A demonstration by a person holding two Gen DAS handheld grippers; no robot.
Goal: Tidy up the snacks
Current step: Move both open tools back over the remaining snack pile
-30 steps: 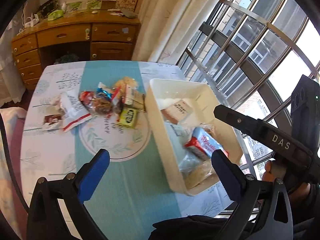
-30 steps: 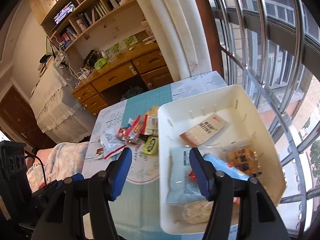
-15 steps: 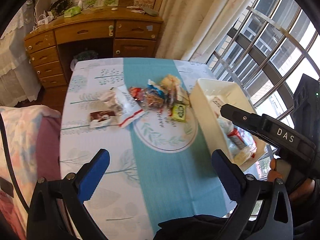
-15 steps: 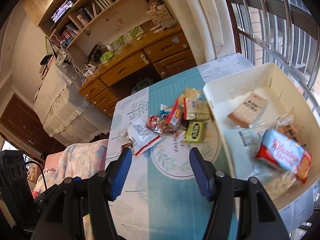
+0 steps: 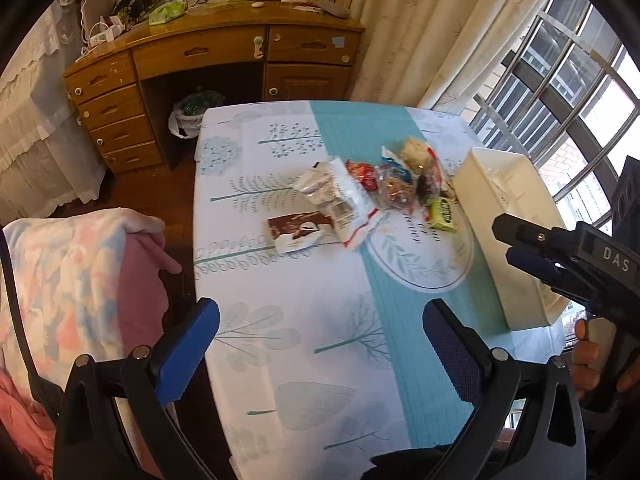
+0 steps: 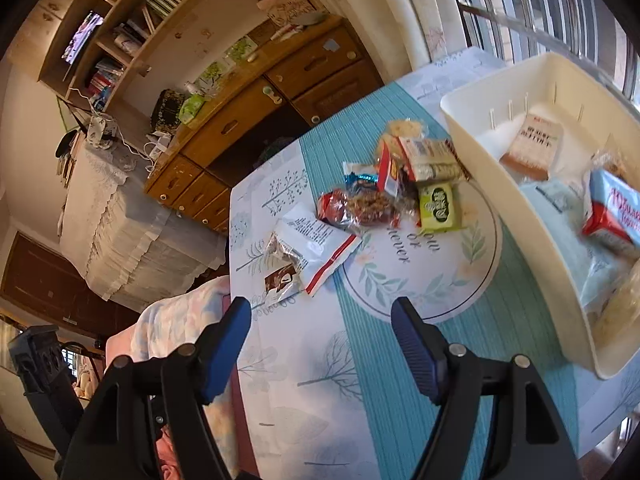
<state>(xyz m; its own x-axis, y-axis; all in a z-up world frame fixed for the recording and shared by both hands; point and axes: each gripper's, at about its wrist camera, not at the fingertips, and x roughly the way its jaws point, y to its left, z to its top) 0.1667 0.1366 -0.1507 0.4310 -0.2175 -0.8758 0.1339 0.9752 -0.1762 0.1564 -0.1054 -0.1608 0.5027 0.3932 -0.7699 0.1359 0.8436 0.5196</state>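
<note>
The loose snacks lie heaped mid-table, crinkly wrappers overlapping so that several cannot be told apart; a white pouch with a red edge, a small brown-and-white packet and a green square packet stand out. Just beside the heap sits the cream plastic bin, cut off at the frame edge, holding a tan box, a pale blue pouch and a red-and-blue pack, blurred. The right gripper hangs above the leaf-printed tablecloth, its blue ribbed pads opening with nothing between them. The left gripper is spread wide and empty.
</note>
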